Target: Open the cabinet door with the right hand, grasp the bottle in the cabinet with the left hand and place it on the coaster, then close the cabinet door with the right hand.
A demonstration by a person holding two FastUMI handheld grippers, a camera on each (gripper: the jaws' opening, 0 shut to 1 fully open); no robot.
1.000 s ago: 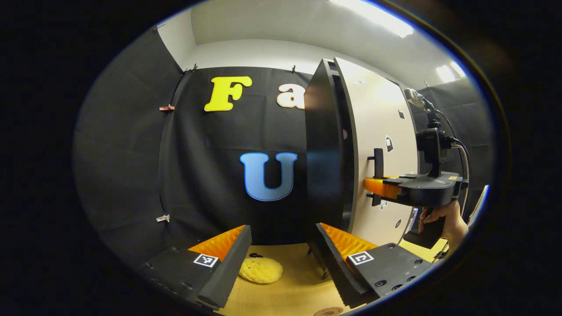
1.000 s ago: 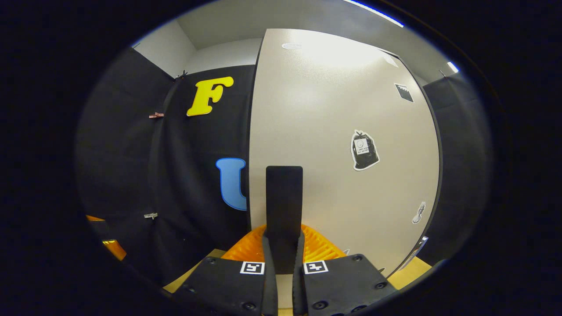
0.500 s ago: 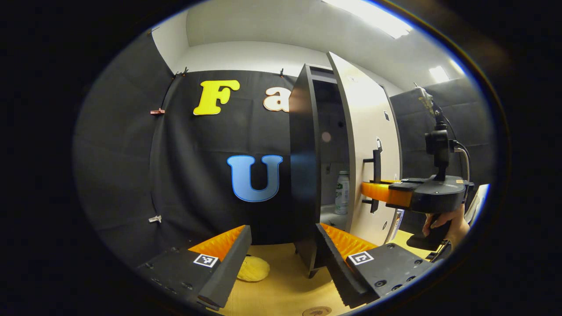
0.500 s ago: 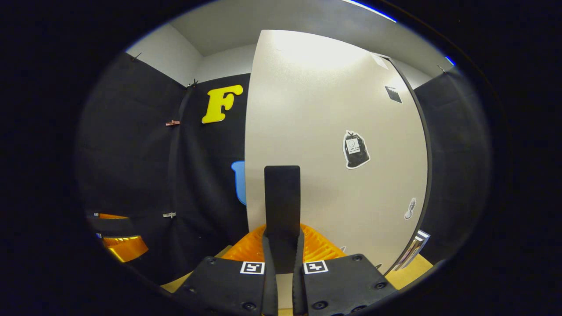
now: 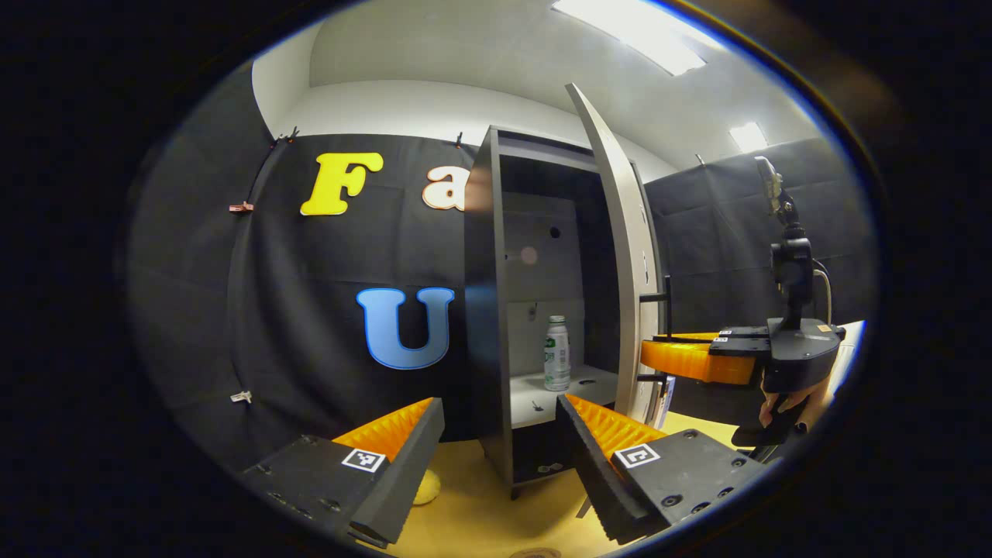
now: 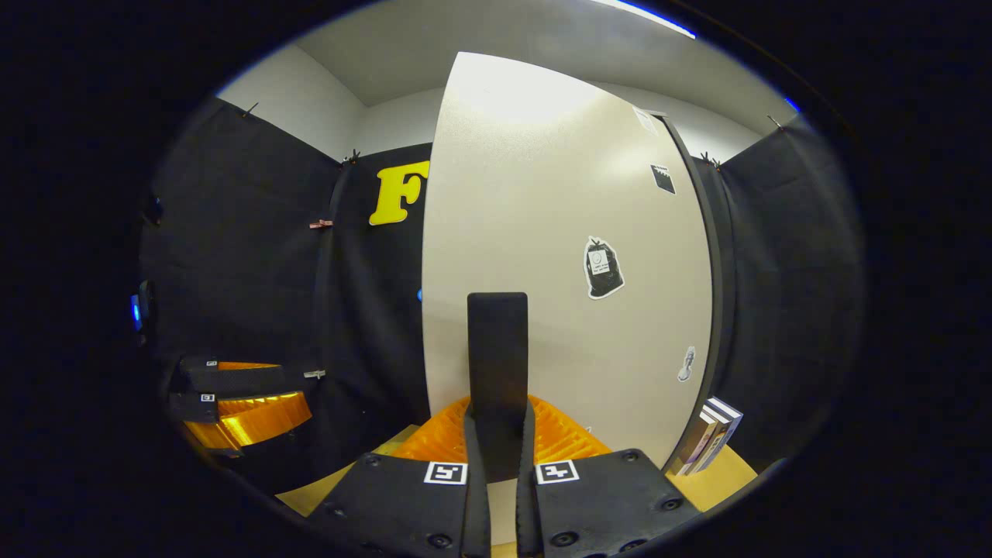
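At 3 o'clock in left gripper view, right gripper clamps handle of swung-out door; bottle upright on shelf; left gripper gapes wide.

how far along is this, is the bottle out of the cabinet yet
Not yet. Done: the cabinet door is swung wide open, showing the shelf. In hand: the right gripper is clamped on the door handle. The bottle stands upright on the shelf, untouched; the left gripper is open, short of the cabinet. Left: grasp the bottle, set it on the coaster, shut the door.
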